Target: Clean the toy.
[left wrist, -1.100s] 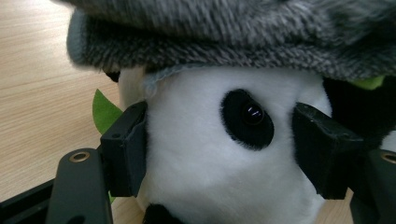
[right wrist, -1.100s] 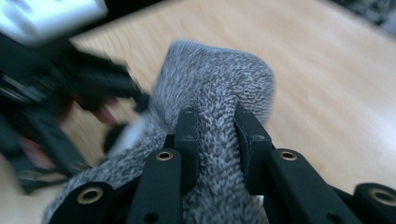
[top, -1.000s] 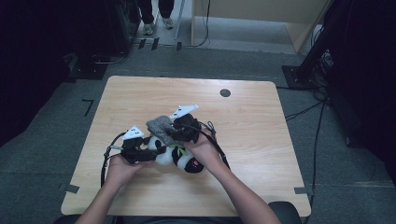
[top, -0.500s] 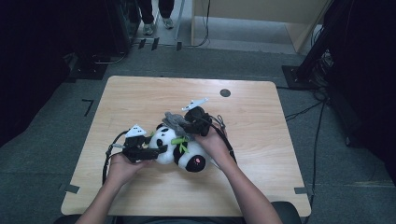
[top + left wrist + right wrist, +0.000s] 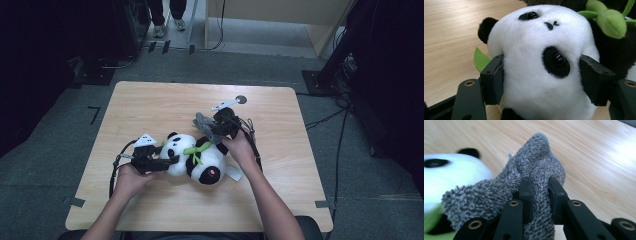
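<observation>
Two soft things are being handled at once: a black-and-white plush panda (image 5: 192, 159) with a green leafy sprig at its neck, and a grey speckled terry cloth (image 5: 204, 123). The panda is lying on its back near the middle of the pale wooden counter (image 5: 150, 105), its head pointing toward the person's left, and the cloth is being held just beyond its body, toward the far side of the counter.

The left gripper (image 5: 159, 161) is clamping the panda's head: in the left gripper view its two black pads (image 5: 493, 78) are pressing into the white fur on either side of the face (image 5: 541, 62), one eye patch sitting between them. A green felt leaf (image 5: 481, 59) is peeking out beside the left-hand pad.

The right gripper (image 5: 220, 125) is pinching the cloth. In the right gripper view its jaws are standing nearly together with a fold of the grey cloth (image 5: 536, 170) squeezed between them, the rest of the cloth draping toward the panda's white head (image 5: 451, 172); they have just been closing a little tighter on it. Whether the cloth is touching the panda's body is hard to say from the high view.

The person's forearms are reaching in from the near edge, and a small white tag (image 5: 233, 172) is lying by the panda's feet.
</observation>
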